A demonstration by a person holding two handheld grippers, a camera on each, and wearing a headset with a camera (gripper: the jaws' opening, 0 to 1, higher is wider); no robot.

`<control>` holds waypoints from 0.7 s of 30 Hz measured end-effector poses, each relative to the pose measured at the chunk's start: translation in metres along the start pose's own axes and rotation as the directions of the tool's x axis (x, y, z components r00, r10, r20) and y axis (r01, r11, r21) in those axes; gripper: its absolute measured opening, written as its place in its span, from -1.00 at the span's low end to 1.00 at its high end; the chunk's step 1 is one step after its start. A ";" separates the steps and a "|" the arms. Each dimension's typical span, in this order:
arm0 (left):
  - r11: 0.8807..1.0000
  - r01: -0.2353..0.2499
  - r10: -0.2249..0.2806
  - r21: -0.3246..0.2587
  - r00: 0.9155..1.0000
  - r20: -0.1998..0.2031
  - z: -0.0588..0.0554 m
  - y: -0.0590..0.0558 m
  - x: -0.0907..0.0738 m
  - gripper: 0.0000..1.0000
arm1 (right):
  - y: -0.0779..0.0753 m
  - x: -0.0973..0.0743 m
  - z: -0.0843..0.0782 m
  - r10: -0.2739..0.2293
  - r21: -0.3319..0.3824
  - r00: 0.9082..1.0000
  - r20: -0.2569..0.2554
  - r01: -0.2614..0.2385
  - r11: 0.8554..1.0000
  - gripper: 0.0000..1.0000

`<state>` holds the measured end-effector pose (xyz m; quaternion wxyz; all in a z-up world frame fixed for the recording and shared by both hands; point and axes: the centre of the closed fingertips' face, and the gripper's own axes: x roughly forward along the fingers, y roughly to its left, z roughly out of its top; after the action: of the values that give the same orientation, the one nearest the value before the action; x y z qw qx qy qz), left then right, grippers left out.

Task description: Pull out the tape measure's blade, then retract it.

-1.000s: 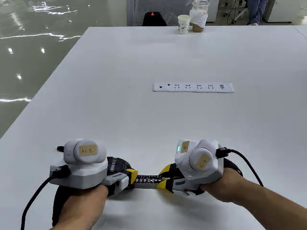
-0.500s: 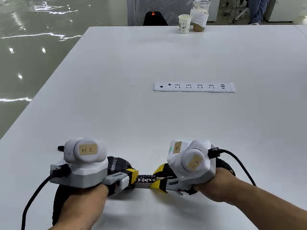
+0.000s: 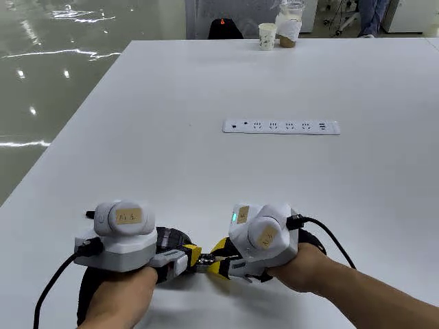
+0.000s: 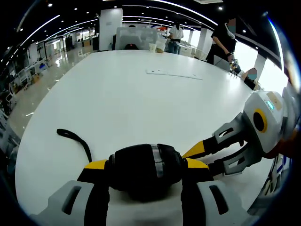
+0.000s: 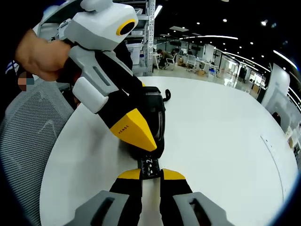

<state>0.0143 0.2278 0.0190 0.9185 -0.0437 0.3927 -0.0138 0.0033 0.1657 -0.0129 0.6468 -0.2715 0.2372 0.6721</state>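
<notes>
White table [image 3: 171, 103] holds power strip [image 3: 281, 127] beyond tape measure [image 4: 146, 167].

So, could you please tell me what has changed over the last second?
The right gripper moved left toward the tape measure, still shut on the blade, so the exposed blade shrank to a short stub. The left gripper stayed shut on the tape measure, in place on the table. The power strip did not move.

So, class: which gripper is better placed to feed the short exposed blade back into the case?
Right. The right gripper is shut on the blade just outside the case; the left gripper is clamped around the case, so it should probably only steady it.
</notes>
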 end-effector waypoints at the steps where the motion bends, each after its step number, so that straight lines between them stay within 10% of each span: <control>1: 1.000 0.000 0.000 0.000 1.000 0.000 0.000 0.000 0.000 0.12 | 0.000 0.001 0.001 0.001 -0.002 1.000 0.001 -0.001 1.000 -0.79; 21: 1.000 0.001 -0.001 -0.008 1.000 -0.005 0.000 -0.001 0.001 0.14 | 0.003 0.010 0.008 0.026 -0.074 0.999 -0.020 -0.027 0.997 -0.78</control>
<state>0.0145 0.2270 0.0185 0.9173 -0.0474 0.3952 -0.0126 0.0000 0.1778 -0.0140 0.6250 -0.2984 0.2220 0.6863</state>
